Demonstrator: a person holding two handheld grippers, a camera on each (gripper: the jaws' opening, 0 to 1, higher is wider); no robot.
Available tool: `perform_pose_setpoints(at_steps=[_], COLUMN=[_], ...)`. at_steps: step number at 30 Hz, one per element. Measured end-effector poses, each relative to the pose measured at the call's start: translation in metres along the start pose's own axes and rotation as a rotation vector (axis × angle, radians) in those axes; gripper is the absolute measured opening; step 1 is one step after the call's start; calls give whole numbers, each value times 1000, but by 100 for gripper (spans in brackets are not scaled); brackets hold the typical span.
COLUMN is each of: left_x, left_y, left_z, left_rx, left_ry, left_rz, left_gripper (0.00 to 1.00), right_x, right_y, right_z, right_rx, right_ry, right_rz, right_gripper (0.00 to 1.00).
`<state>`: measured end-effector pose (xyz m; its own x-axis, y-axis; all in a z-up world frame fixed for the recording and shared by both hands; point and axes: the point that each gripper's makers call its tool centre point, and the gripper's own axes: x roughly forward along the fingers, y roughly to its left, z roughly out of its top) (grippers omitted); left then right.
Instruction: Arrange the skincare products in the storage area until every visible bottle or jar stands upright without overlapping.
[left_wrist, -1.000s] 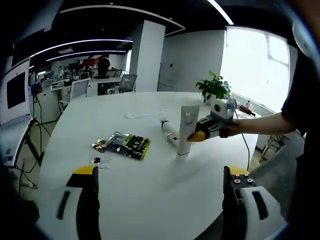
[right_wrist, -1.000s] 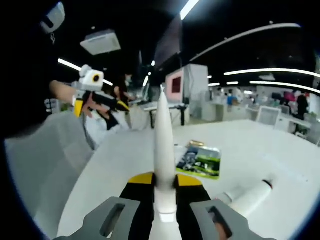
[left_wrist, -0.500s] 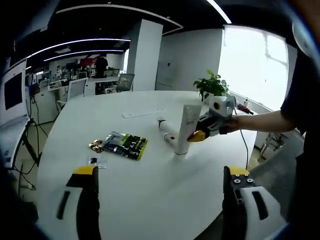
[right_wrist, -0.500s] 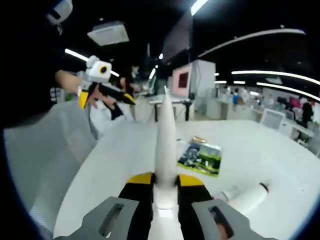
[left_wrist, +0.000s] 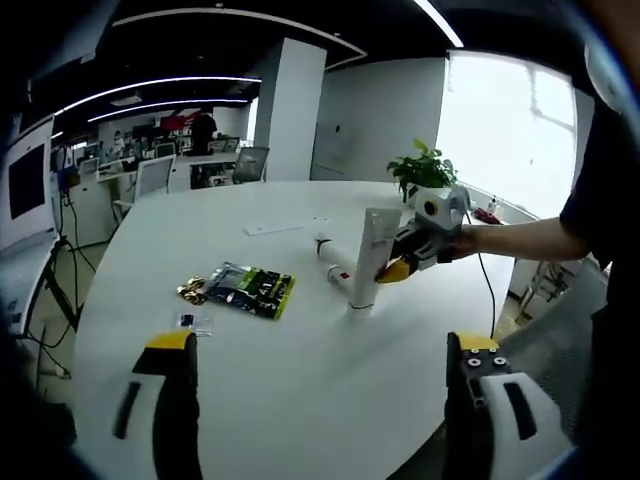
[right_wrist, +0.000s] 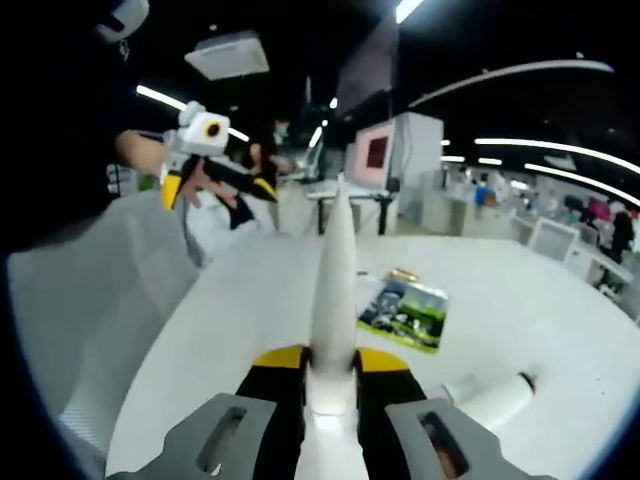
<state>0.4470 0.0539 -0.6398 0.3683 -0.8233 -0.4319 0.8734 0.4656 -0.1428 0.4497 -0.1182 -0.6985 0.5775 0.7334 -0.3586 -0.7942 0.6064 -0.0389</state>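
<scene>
A white tube (left_wrist: 368, 262) stands cap-down on the round white table (left_wrist: 300, 380), and my right gripper (left_wrist: 392, 270) is shut on its lower half from the right. In the right gripper view the same tube (right_wrist: 333, 280) rises straight up between the jaws of the right gripper (right_wrist: 333, 395). A second white bottle (left_wrist: 333, 260) lies on its side just behind the tube, also visible as the lying bottle (right_wrist: 492, 395). My left gripper (left_wrist: 320, 400) hovers over the near table edge, jaws wide apart and holding nothing. It appears as the left gripper (right_wrist: 210, 165) in a hand.
A green packet (left_wrist: 250, 290) lies left of the tube, with a gold wrapper (left_wrist: 192, 291) and a small sachet (left_wrist: 197, 322) beside it. A paper strip (left_wrist: 275, 229) lies farther back. A potted plant (left_wrist: 425, 172) stands at the far right edge. The person's arm (left_wrist: 530, 240) reaches in from the right.
The right gripper stays shut on the upright tube at the same spot. Both views have shifted slightly with the hands; nothing on the table has moved.
</scene>
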Motion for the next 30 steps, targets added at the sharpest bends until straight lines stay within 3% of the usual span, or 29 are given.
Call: perform_pose_setpoints(at_steps=[5,9,15,24,30], left_x=[0,0,-3,-8,-12], left_y=[-3,-4,-7,-10,-11], left_z=[-1,-1,0,-1,-7], left_rx=[2,0,-9,-10,-1], left_ry=[6,3,1,6,39], left_rz=[-9,-12,-17,-25,-25], left_gripper=[99,99,99,98,98], right_x=[-1,0,-5,-21,-37], right_y=[-2,-1,-1,0,5], right_z=[4,1,1,-1,-4], right_rx=[26,29,47,86,126], right_ry=[-12,15,34,71,102], right_rz=[-10,-21,-47,-127,-190], right_gripper=[10,12,19,29,37])
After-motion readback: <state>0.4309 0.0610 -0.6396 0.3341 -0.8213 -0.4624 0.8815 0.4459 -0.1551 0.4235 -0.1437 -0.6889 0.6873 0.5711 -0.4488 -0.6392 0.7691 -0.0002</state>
